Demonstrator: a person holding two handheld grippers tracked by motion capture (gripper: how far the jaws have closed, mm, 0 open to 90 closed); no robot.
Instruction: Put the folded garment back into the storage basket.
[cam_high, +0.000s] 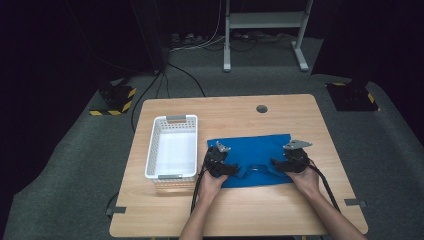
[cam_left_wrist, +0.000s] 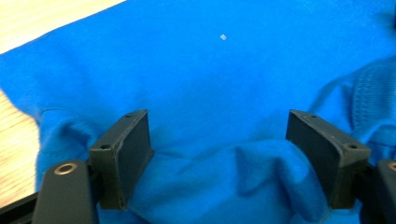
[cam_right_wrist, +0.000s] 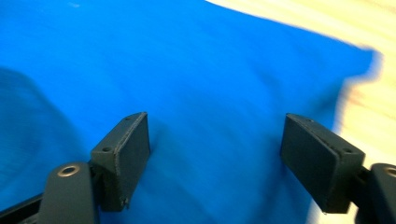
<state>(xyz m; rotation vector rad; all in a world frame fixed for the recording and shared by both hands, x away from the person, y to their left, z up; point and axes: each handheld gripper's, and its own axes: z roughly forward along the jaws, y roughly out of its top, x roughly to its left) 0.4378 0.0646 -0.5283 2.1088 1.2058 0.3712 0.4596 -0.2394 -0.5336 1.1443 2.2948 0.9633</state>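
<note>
The white basket (cam_high: 172, 148) stands by the worktop's (cam_high: 280, 107) left edge, close enough for the left gripper (cam_high: 231, 170) to knock. Both grippers, jaws apart, rest on the blue cloth (cam_high: 255, 150) near the front edge; the right gripper (cam_high: 276, 163) may pinch only one layer, so folds slip.

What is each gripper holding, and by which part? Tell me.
Nothing is held. The left gripper and right gripper both stand open over the blue cloth, near its front edge, pads apart from it.
</note>
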